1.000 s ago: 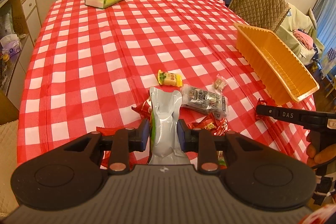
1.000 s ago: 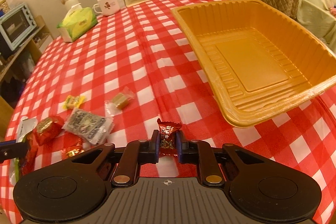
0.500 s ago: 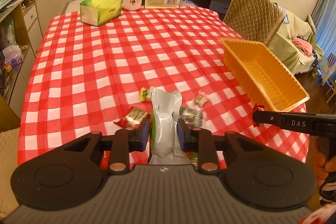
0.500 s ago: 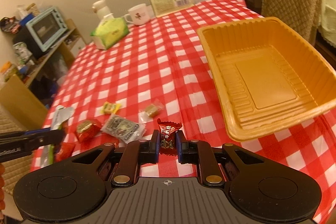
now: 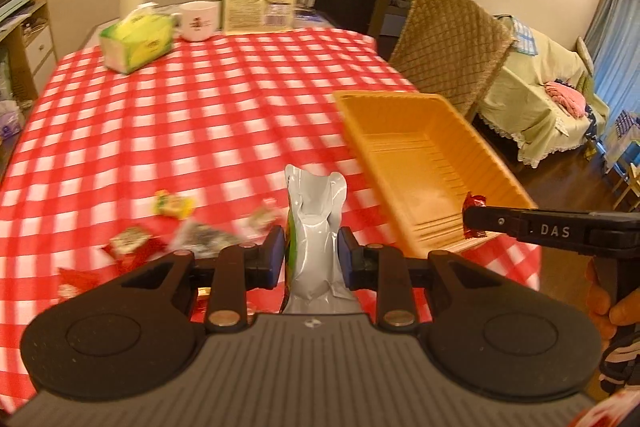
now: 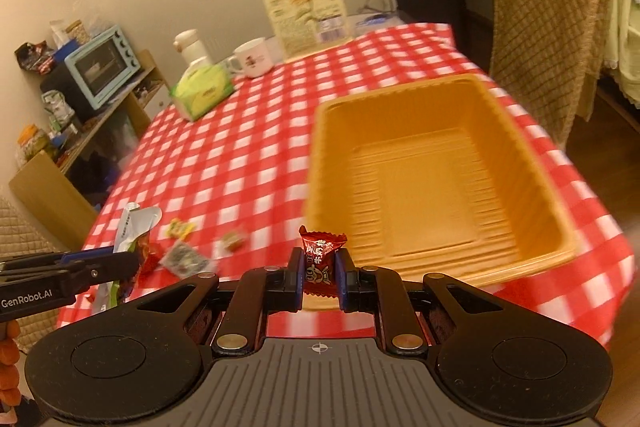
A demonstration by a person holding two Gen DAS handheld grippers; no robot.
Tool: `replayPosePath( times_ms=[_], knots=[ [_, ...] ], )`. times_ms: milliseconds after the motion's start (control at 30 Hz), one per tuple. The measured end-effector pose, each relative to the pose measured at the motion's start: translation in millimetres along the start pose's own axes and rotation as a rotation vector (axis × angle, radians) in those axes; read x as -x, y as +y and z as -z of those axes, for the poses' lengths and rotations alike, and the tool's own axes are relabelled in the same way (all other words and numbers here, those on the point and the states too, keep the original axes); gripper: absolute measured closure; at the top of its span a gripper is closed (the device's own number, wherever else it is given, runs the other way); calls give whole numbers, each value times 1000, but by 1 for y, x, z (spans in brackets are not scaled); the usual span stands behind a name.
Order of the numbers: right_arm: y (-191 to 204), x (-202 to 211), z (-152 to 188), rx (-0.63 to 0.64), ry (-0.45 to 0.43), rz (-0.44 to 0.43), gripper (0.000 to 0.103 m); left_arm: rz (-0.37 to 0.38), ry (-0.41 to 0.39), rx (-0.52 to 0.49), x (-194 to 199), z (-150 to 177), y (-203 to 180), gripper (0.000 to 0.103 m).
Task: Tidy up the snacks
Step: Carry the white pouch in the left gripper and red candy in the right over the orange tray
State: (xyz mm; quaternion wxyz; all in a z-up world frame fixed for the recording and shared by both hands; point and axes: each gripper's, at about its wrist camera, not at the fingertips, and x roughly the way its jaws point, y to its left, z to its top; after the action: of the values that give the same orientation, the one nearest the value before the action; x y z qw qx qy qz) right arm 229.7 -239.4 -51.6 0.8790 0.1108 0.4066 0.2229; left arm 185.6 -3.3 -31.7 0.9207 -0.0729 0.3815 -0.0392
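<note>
Moved: both grippers risen off the table (image 5: 200, 115), nearer the tray (image 6: 440, 163).
Left gripper (image 5: 311, 259): clamped on silver pouch (image 5: 316, 227).
Right gripper (image 6: 318, 273): clamped on red candy (image 6: 320, 259).

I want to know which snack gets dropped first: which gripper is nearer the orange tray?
Right. The right gripper hangs just before the orange tray's near rim; the left gripper sits farther off, beside it.

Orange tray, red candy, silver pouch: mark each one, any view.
orange tray (image 6: 436, 187), right wrist view, on its bare ribbed floor.
red candy (image 6: 320, 263), right wrist view, on the wrapper's printed front between the pads.
silver pouch (image 5: 314, 227), left wrist view, on its silver back panel.
</note>
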Motion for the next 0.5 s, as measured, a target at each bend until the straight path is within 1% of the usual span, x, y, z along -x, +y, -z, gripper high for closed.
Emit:
replayPosePath(
  times_ms=[267, 433, 500],
  knots=[
    [-61, 16, -16, 5, -9, 26, 87, 30, -6, -21, -31, -11, -75, 77],
    [-87, 13, -25, 26, -4, 28, 87, 35, -2, -29, -53, -21, -104, 77],
    [-95, 9, -30, 31, 0, 27, 87, 26, 4, -37, -63, -24, -114, 77]
  ],
)
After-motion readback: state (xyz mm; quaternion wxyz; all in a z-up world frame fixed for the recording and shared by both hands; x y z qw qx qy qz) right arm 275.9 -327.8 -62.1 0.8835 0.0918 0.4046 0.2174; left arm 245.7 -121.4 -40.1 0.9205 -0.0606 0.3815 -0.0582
